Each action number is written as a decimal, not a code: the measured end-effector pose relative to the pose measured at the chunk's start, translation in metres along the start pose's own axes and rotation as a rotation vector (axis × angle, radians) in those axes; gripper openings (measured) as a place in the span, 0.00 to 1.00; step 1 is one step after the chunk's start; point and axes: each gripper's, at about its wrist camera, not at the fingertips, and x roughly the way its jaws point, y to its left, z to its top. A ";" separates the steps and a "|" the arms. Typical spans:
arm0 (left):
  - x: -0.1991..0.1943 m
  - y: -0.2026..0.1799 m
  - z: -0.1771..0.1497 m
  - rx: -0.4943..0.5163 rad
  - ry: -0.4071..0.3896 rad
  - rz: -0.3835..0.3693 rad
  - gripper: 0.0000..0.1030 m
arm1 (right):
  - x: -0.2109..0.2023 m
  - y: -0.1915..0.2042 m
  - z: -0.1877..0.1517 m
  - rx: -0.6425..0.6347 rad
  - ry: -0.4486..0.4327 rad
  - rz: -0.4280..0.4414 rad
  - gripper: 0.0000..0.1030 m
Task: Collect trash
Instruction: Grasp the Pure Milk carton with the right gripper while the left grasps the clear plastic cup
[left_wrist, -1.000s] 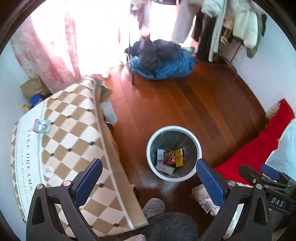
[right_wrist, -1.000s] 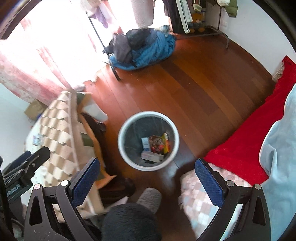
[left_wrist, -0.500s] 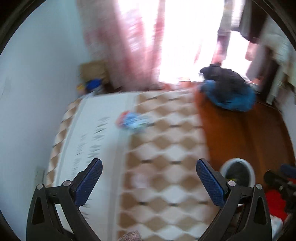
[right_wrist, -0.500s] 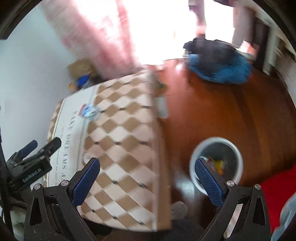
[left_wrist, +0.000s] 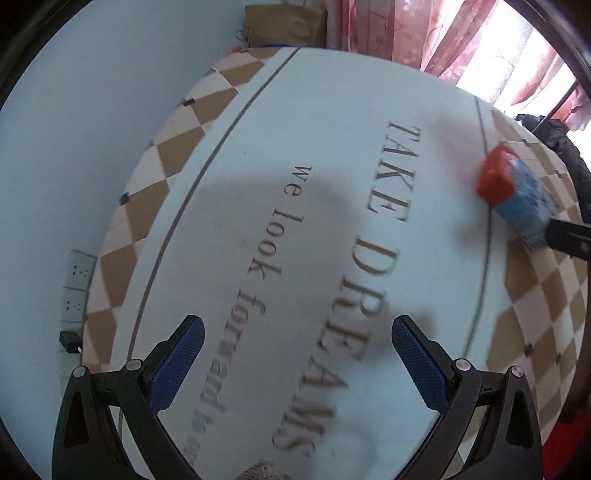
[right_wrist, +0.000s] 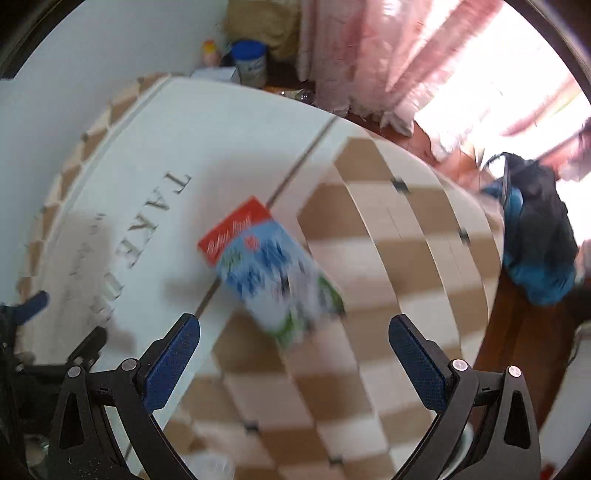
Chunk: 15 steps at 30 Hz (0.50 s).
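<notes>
A blue and white carton with a red end lies on its side on the lettered table, blurred by motion. My right gripper hangs open just in front of it, the carton a little beyond its fingertips. In the left wrist view the same carton sits at the far right of the table. My left gripper stands open over the printed words, with nothing between its fingers. The trash bin is out of sight.
The table top is white with a brown checkered border. Behind it are a blue-lidded can, a brown paper bag and pink curtains. A blue and black pile of clothes lies on the wooden floor at right. Wall sockets sit at left.
Both grippers have swung from above the bin on the floor to low over the table. The carton, small and distant before, now fills the middle of the right wrist view.
</notes>
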 end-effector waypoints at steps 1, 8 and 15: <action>0.004 0.001 0.003 0.005 0.005 0.000 1.00 | 0.009 0.006 0.009 -0.019 0.014 -0.008 1.00; 0.009 0.006 0.012 0.031 0.008 -0.013 1.00 | 0.032 0.008 0.024 0.031 0.038 0.030 0.60; -0.039 -0.014 -0.022 0.073 -0.040 -0.076 1.00 | -0.019 -0.031 -0.072 0.225 -0.034 0.031 0.59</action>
